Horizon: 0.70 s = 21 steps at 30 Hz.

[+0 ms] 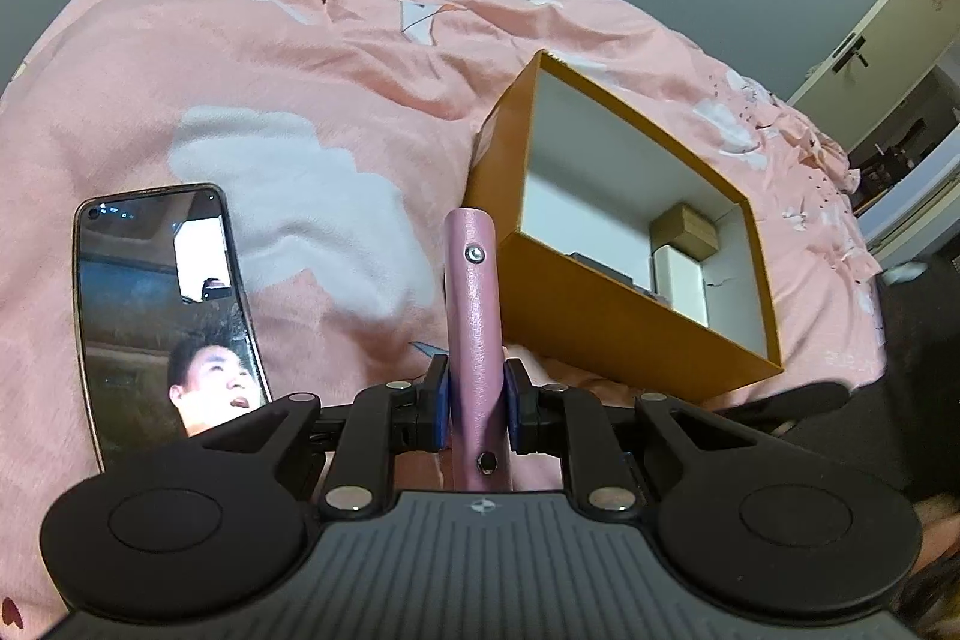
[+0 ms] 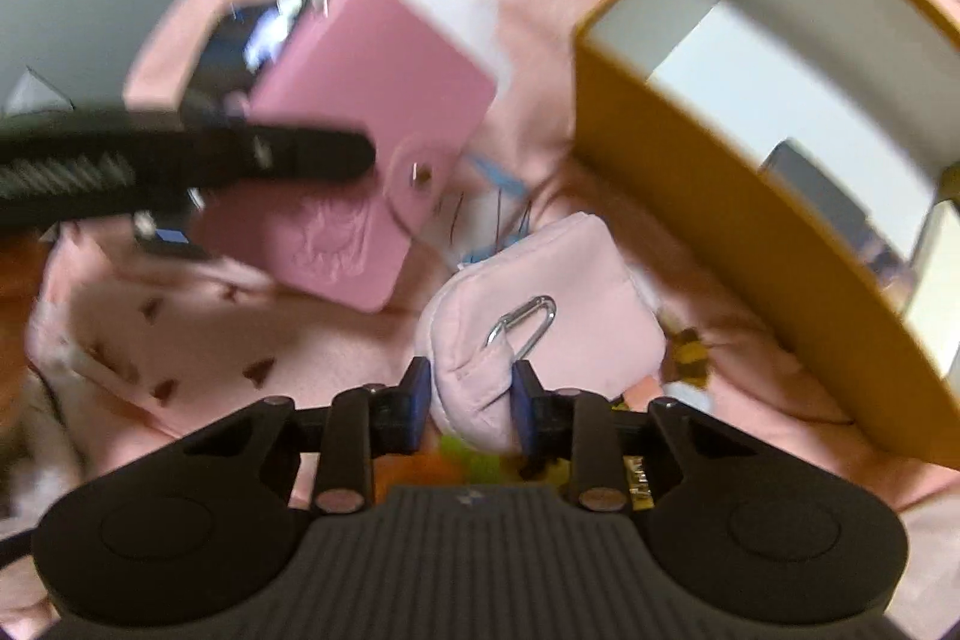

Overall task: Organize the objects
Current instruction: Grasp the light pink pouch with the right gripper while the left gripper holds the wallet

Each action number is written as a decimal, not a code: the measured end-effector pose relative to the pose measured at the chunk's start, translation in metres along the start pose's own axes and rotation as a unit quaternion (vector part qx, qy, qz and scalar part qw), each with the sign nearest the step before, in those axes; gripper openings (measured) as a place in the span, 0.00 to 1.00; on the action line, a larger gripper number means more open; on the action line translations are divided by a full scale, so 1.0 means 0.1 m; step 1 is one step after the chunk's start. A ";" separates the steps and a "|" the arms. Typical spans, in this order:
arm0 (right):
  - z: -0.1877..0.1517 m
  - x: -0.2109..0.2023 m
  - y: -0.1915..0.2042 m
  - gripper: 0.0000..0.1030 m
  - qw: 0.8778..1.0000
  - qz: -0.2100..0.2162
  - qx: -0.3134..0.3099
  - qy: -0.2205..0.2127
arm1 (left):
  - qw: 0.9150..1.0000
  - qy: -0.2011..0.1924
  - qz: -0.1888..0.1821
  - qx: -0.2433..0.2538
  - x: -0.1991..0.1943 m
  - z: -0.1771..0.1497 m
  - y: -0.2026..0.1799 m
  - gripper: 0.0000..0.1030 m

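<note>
A pink wallet (image 1: 474, 340), snap-fastened, stands edge-on at lower centre, clamped by the left gripper (image 1: 476, 403). The right gripper (image 2: 471, 400), lower centre and angled downward, pinches a pale pink pouch (image 2: 540, 316) beside the orange box (image 2: 720, 232).

both grippers (image 1: 477, 403) (image 2: 470, 400) angled downward, fingers nearly closed

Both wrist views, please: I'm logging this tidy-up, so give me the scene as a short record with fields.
surface: pink patterned bedspread
container: open orange cardboard box with white lining, on the bedspread, some small boxes inside
left gripper: shut on a flat pink leather wallet with snap buttons, held edge-on
right gripper: shut on a soft pale pink fabric pouch with a silver carabiner clip
also present: black smartphone, lying screen-up on the bedspread left of the wallet
image quality: right wrist view blurred
</note>
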State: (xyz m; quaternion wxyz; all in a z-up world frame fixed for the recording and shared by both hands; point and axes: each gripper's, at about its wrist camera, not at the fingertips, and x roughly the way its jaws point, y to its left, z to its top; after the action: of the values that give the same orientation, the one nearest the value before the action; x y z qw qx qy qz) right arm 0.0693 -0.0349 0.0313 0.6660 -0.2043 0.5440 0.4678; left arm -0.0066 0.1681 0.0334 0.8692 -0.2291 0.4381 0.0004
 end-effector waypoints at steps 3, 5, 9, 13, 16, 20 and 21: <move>0.04 -0.31 -0.05 0.29 0.999 0.002 0.014 -0.036 | 1.000 -0.008 -0.008 0.009 -0.07 0.00 -0.05 0.19; 0.03 -0.51 -0.10 0.29 0.998 0.011 0.026 -0.049 | 1.000 -0.013 -0.015 0.017 -0.11 0.00 -0.10 0.19; -0.09 -0.84 -0.20 0.29 0.997 0.014 0.046 -0.056 | 0.998 -0.014 -0.039 0.044 -0.15 -0.01 -0.27 0.19; -0.29 -0.97 -0.38 0.29 0.996 0.024 0.082 -0.029 | 0.994 0.007 -0.076 0.075 -0.04 -0.08 -0.48 0.19; -0.42 -0.91 -0.58 0.30 0.992 0.035 0.117 -0.005 | 0.990 0.033 -0.103 0.090 0.13 -0.15 -0.63 0.19; -0.58 -0.77 -0.93 0.32 0.981 0.065 0.182 0.003 | 0.985 0.070 -0.114 0.106 0.37 -0.23 -0.78 0.19; -0.63 -0.79 -1.01 0.33 0.979 0.065 0.193 -0.003 | 0.985 0.077 -0.114 0.108 0.41 -0.24 -0.81 0.19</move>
State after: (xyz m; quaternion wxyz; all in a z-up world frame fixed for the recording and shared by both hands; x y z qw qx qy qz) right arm 0.1238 -0.1641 0.0594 0.6631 -0.0346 0.6339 0.3965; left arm 0.0166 0.0782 0.0216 0.8470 -0.1814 0.4721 -0.1635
